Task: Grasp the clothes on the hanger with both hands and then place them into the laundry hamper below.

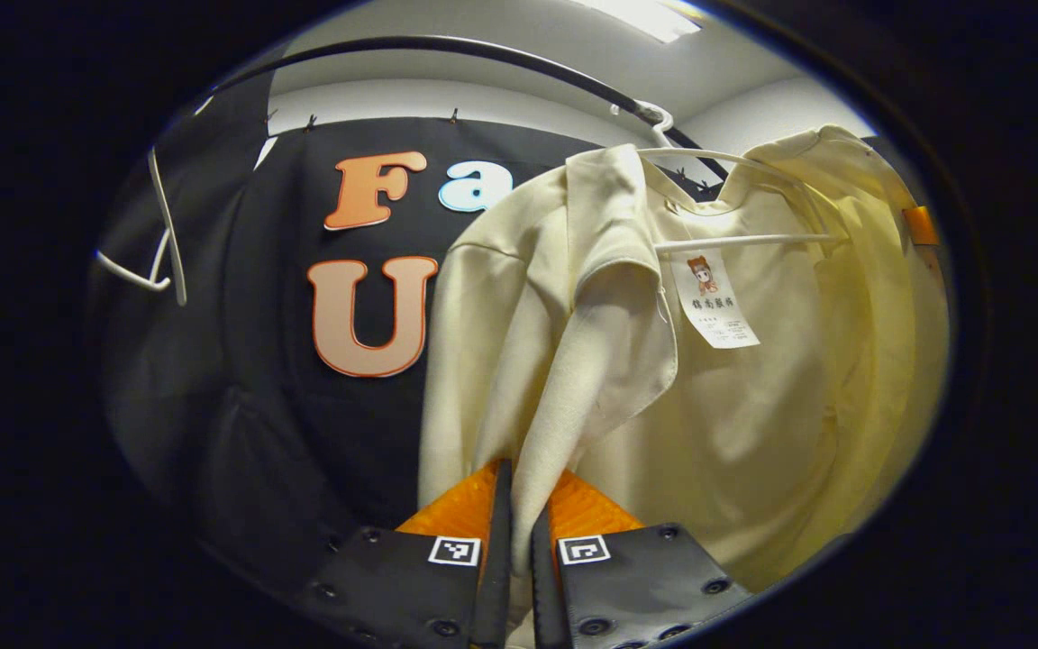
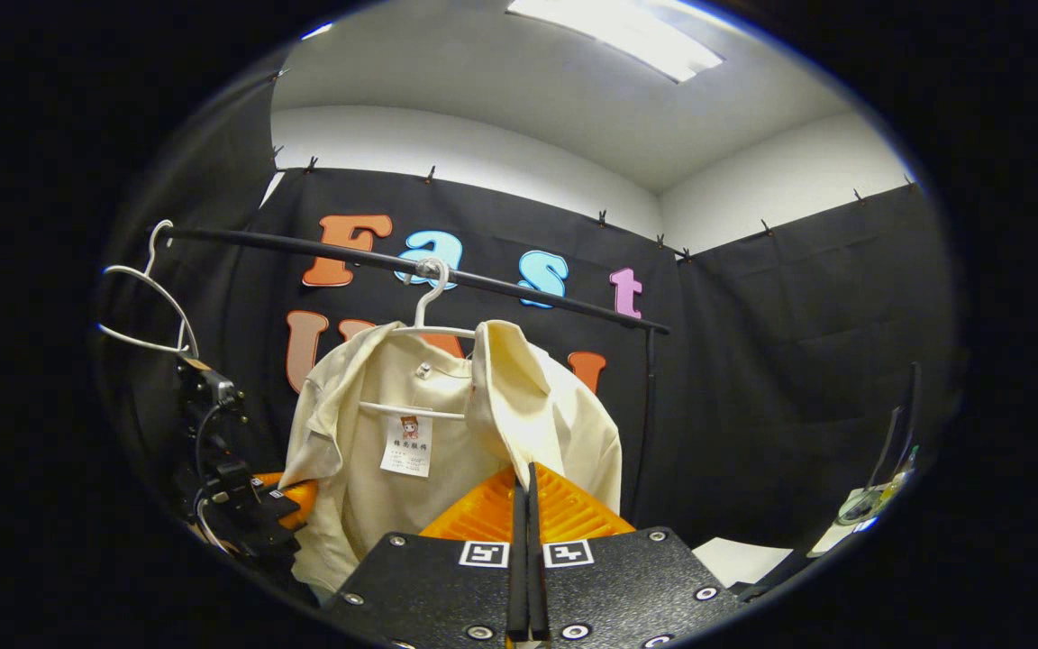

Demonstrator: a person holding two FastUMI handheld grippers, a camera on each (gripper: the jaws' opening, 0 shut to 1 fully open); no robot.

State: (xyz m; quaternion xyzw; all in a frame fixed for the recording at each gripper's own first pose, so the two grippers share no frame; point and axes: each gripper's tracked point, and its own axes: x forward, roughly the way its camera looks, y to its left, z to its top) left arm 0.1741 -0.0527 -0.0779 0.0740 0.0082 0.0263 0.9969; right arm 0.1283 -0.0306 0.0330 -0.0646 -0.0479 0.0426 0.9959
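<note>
A cream shirt [image 1: 753,406] hangs open on a white hanger [image 1: 735,242] from the black rail [image 1: 483,54]. A paper tag shows inside its collar. My left gripper [image 1: 528,478] is shut on the shirt's front edge, and the cloth runs down between its fingers. In the right gripper view the same shirt [image 2: 537,397] hangs from its hanger [image 2: 424,311] on the rail [image 2: 501,288]. My right gripper [image 2: 523,473] is shut on the other front edge, its tips pinching the hem. The left gripper [image 2: 289,494] shows at the shirt's left side.
An empty white hanger [image 2: 154,306] hangs at the rail's left end and shows again [image 1: 163,243] in the left gripper view. A black upright post [image 2: 647,406] carries the rail's right end. Low at the right lie a white surface [image 2: 735,559] and some small items [image 2: 879,496].
</note>
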